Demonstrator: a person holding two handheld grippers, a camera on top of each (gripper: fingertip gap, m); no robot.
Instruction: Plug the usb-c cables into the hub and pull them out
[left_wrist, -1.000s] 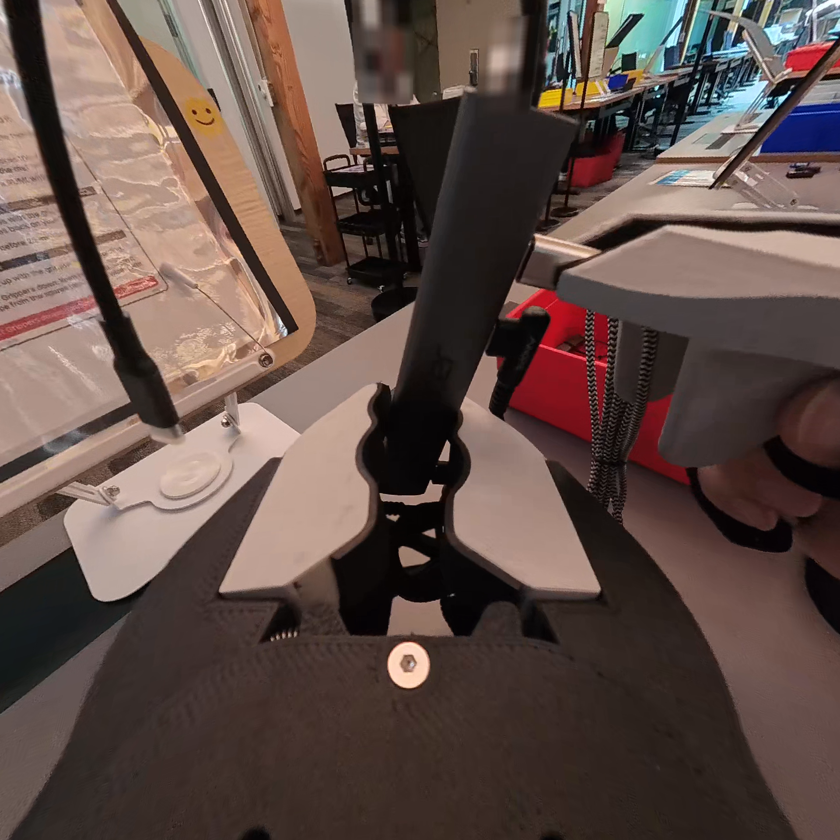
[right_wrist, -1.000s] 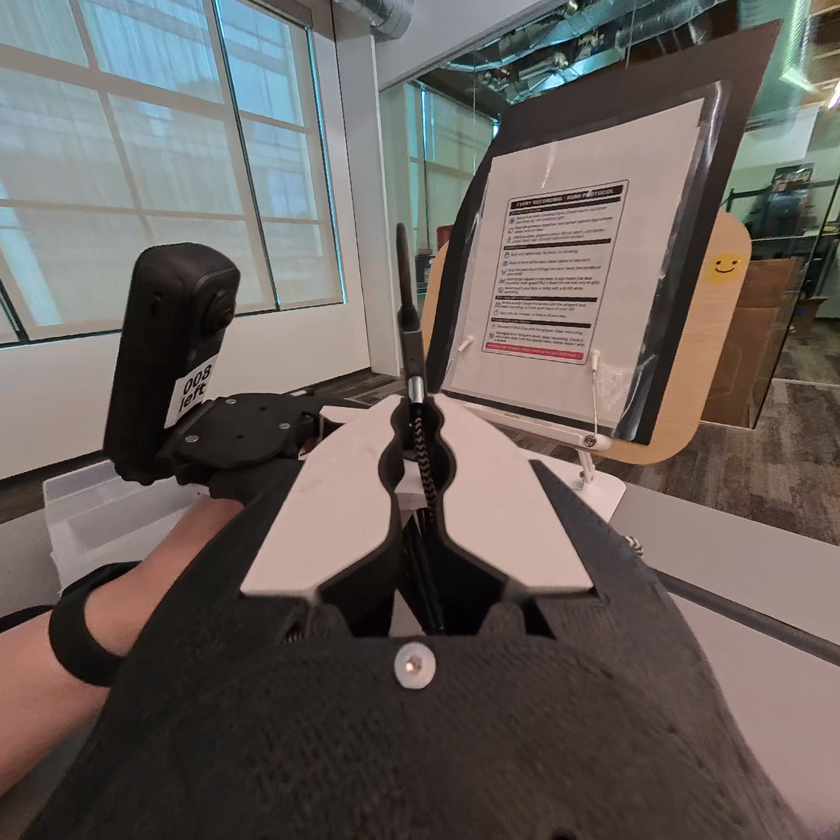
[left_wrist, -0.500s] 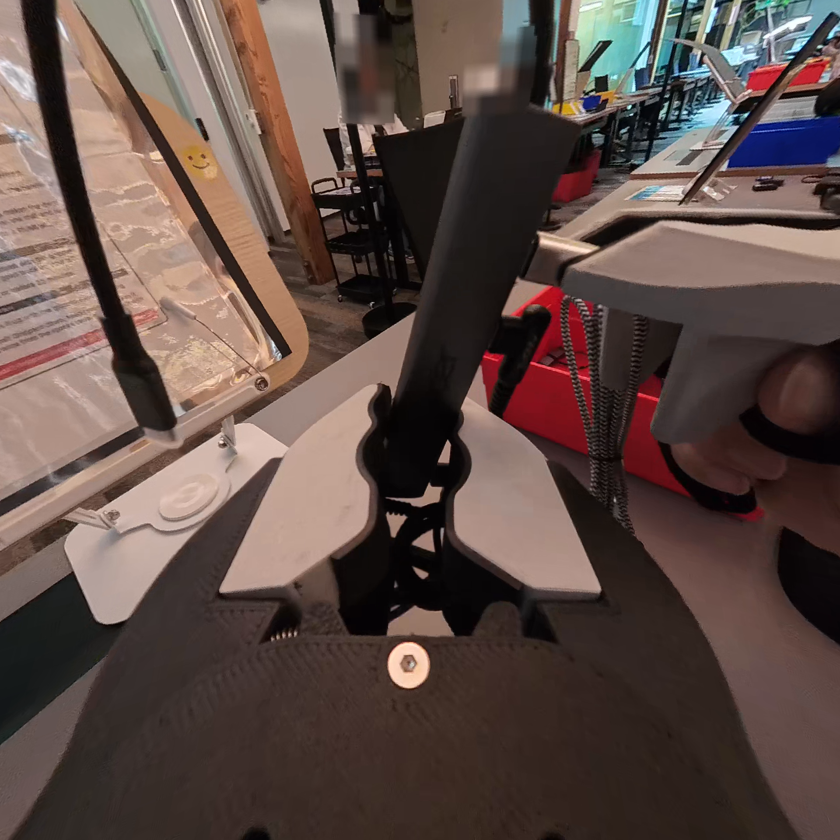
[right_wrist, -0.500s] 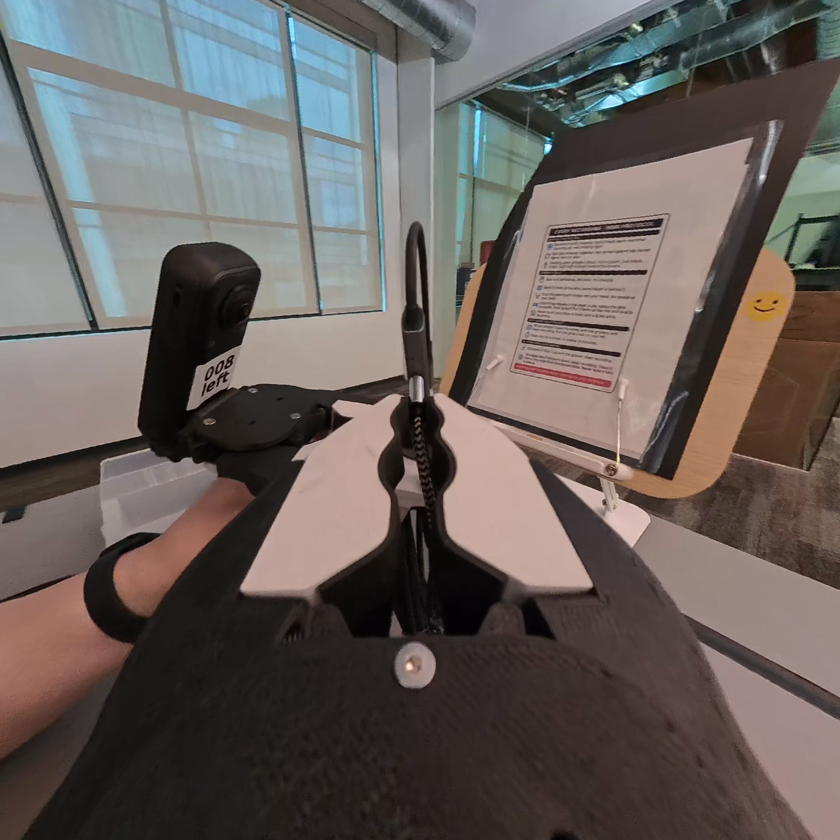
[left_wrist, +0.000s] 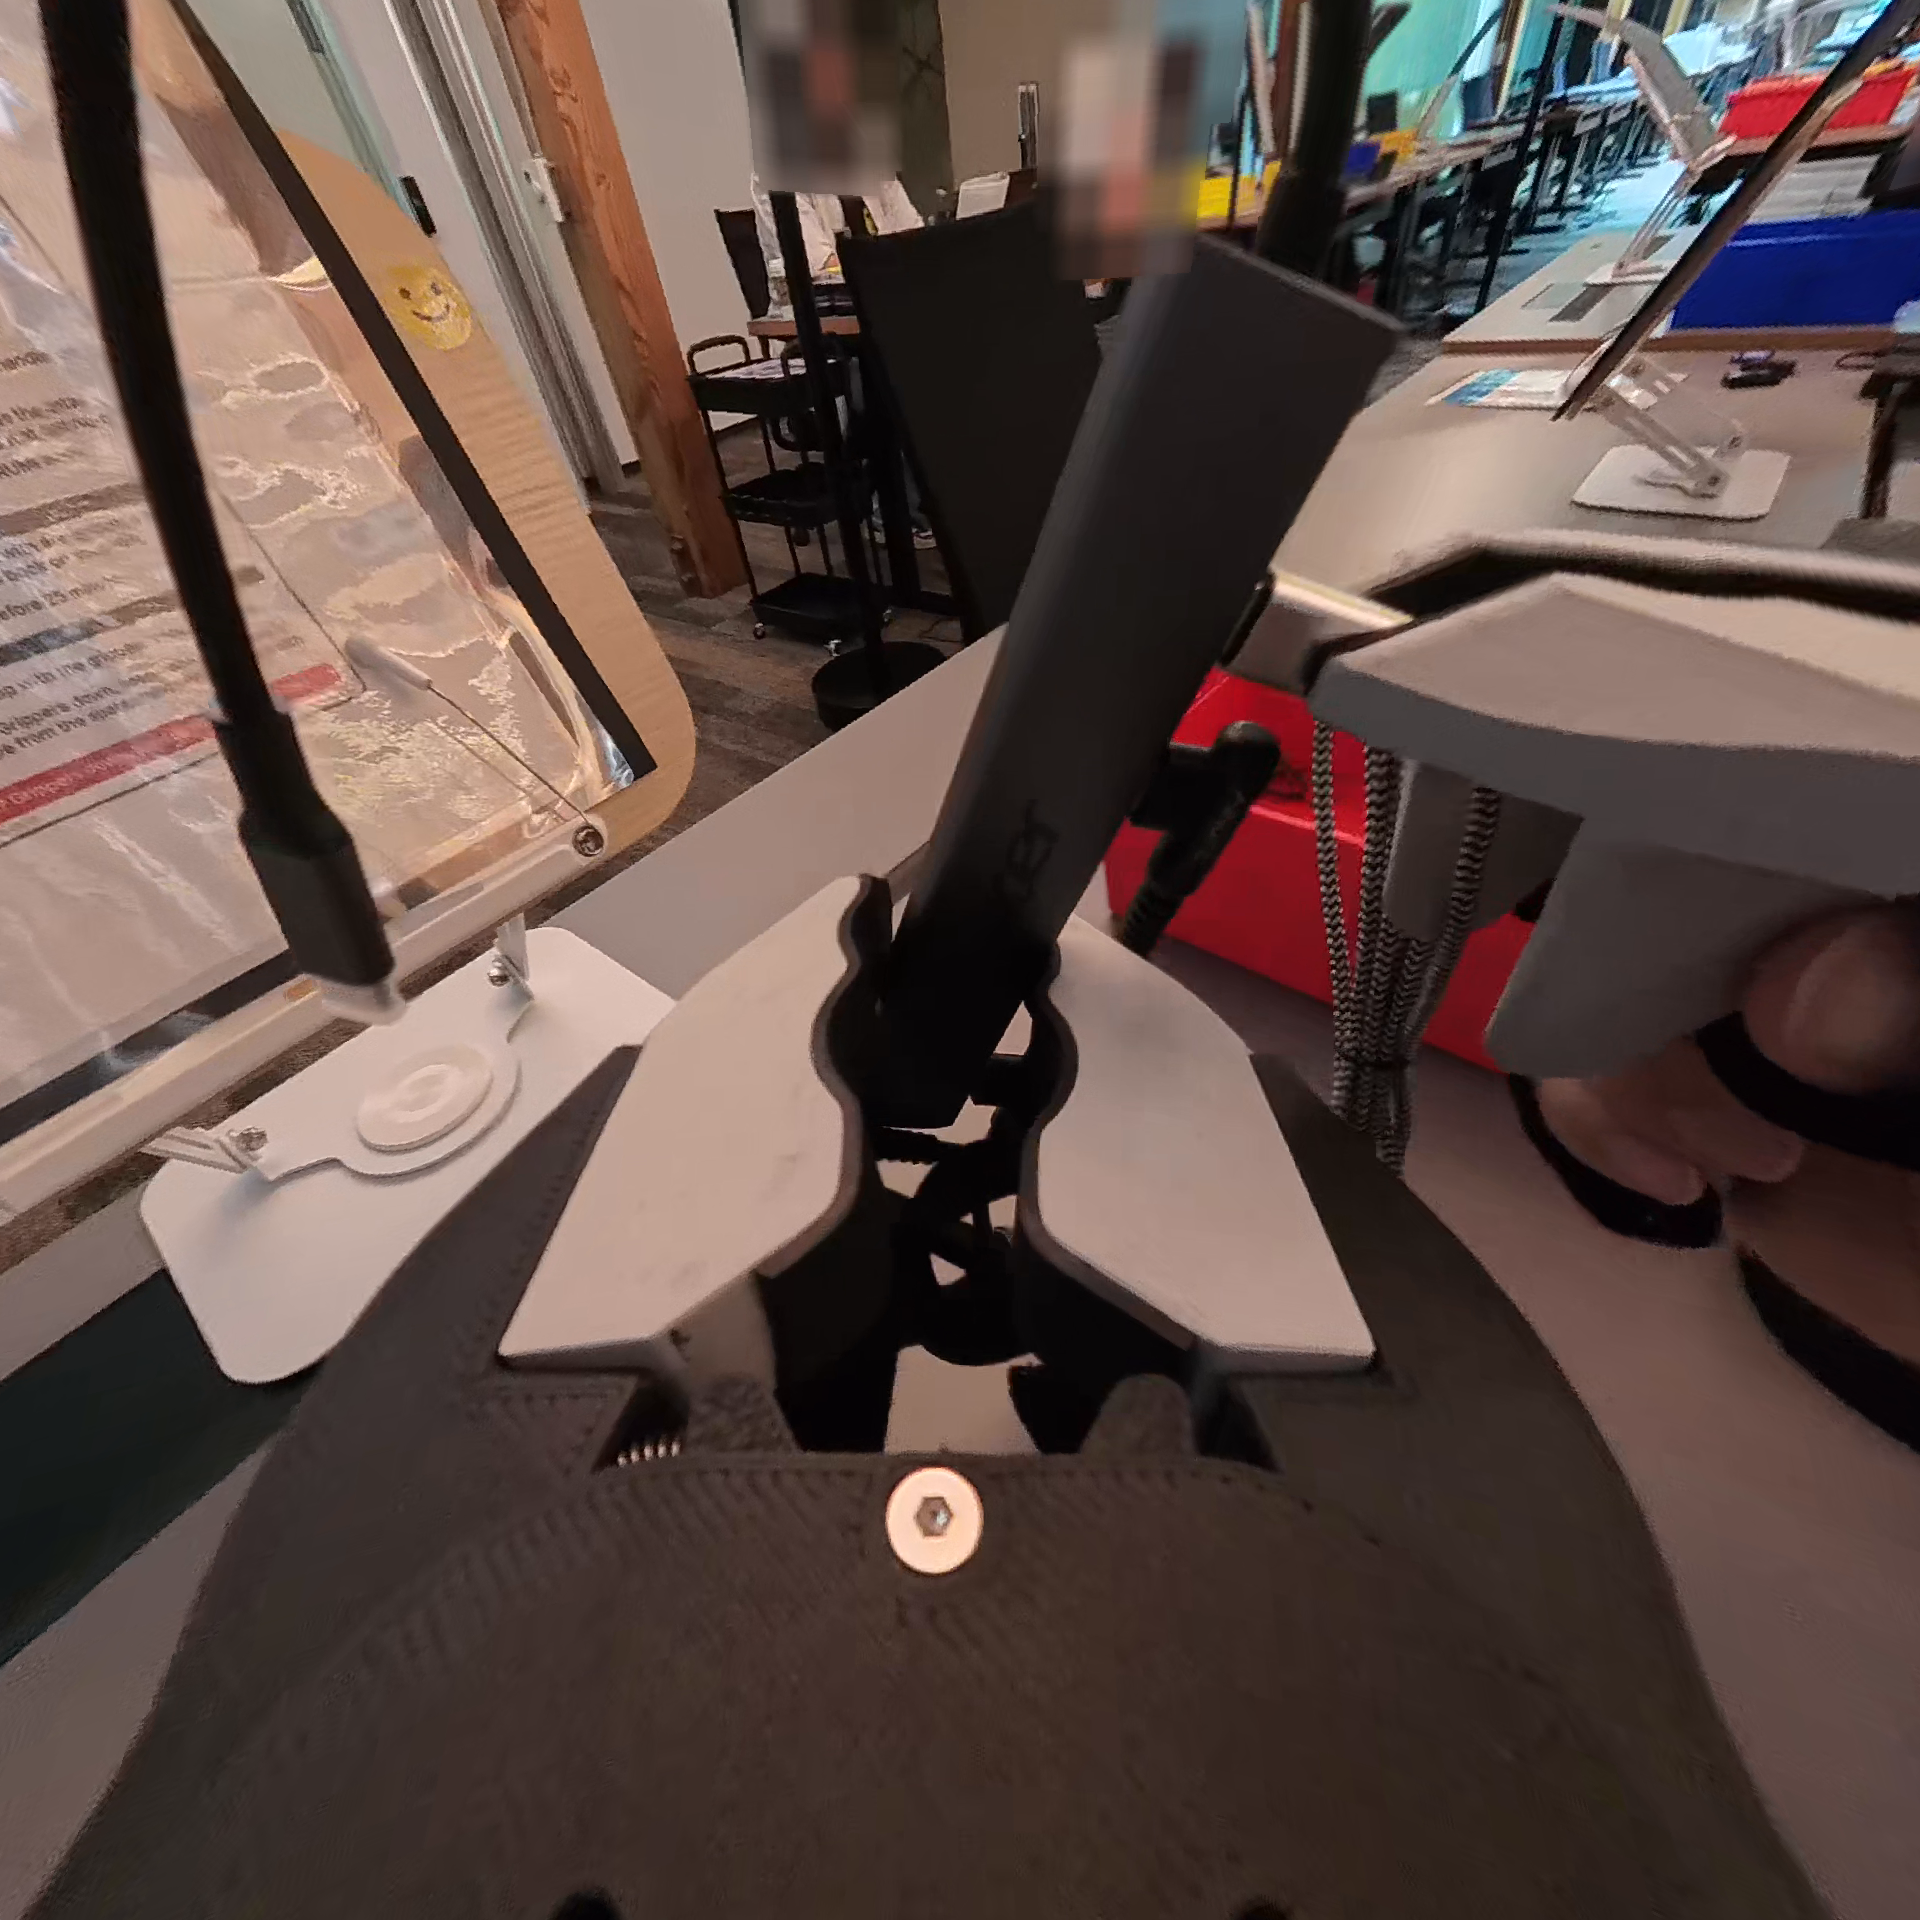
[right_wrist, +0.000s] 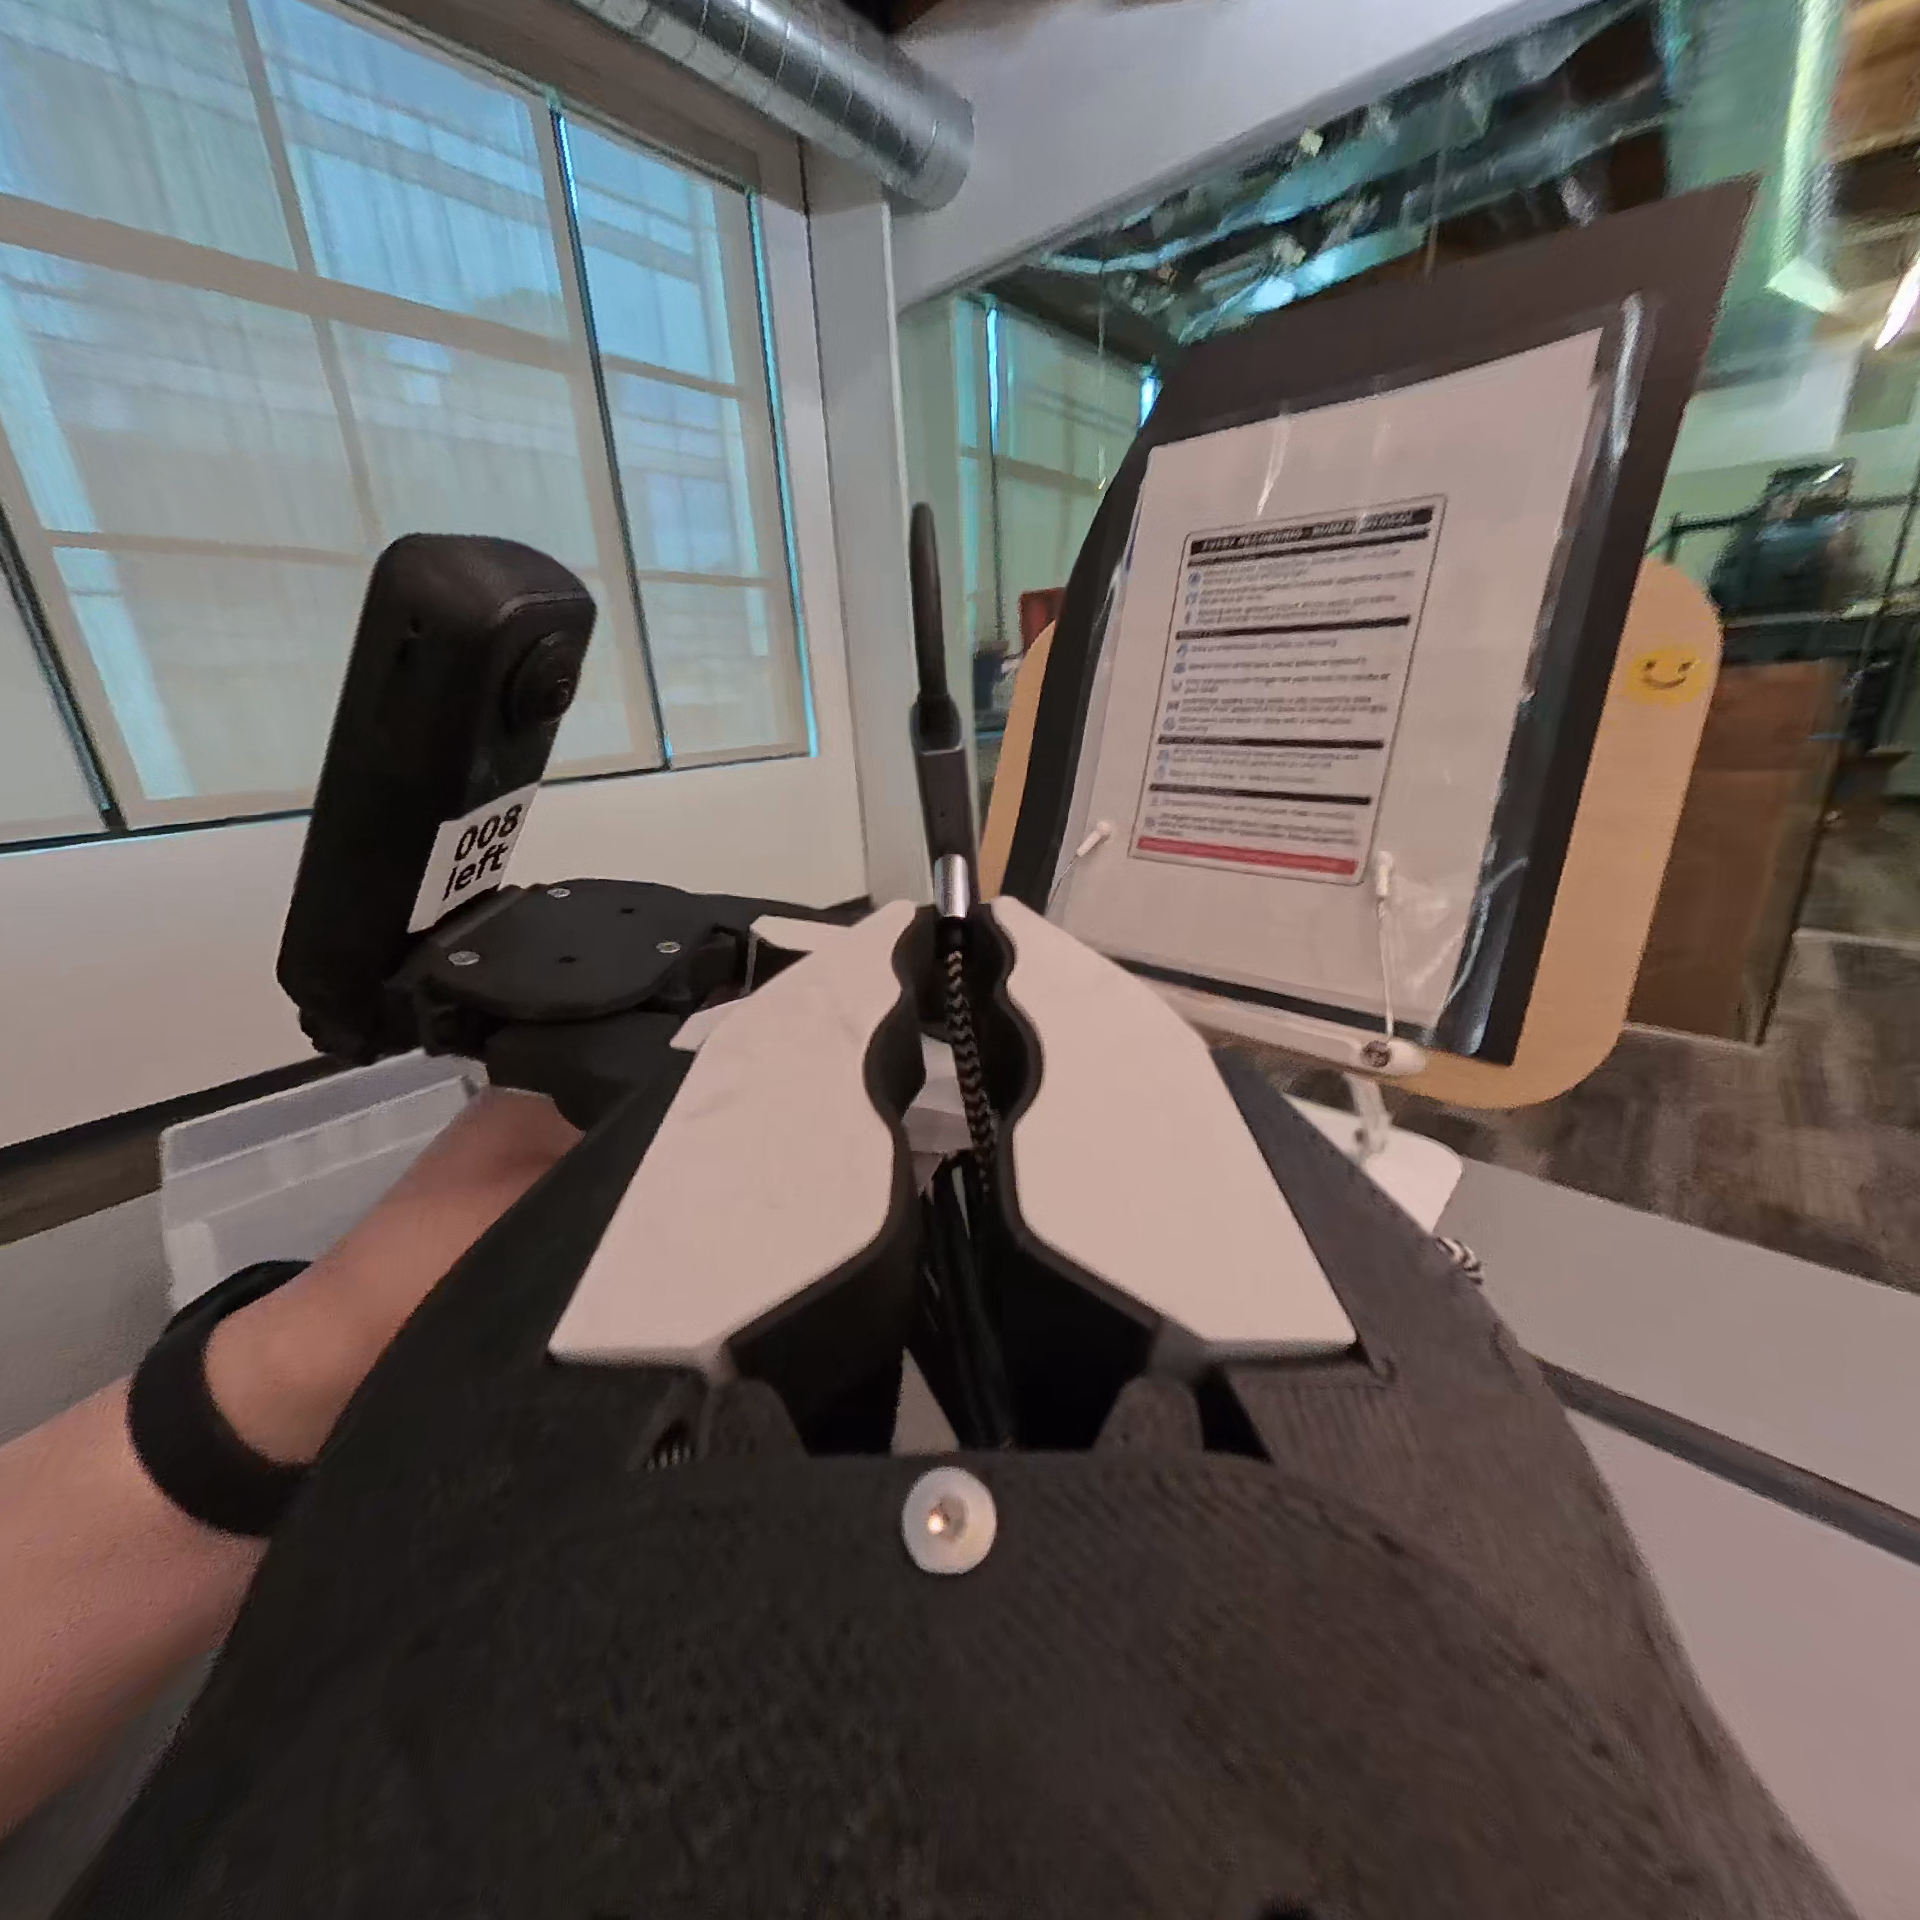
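My left gripper (left_wrist: 951, 935) is shut on the lower end of a dark grey hub (left_wrist: 1153, 582), which leans up and to the right. The hub's own black cable (left_wrist: 301, 883) hangs at the left, its plug free. A second black plug (left_wrist: 1216, 769) sits at the hub's right edge. My right gripper (right_wrist: 951, 909), which also shows in the left wrist view (left_wrist: 1558, 665), is shut on the silver plug (right_wrist: 951, 878) of a braided USB-C cable (left_wrist: 1371, 935). The plug tip meets the hub's edge (right_wrist: 940, 769); I cannot tell how deep it sits.
A red bin (left_wrist: 1299, 904) stands behind the hub on the grey table. A tilted sign stand (right_wrist: 1351, 675) with a white base (left_wrist: 312, 1195) is to the left of the hub. A clear plastic bin (right_wrist: 291, 1132) lies behind the person's arm (right_wrist: 208, 1403). The gap from one gripper's tips to the other's is roughly 7 centimeters.
Both grippers have shifted a little and the hub leans slightly more to the right. The silver plug stays at the hub's edge. Both grips are unchanged.
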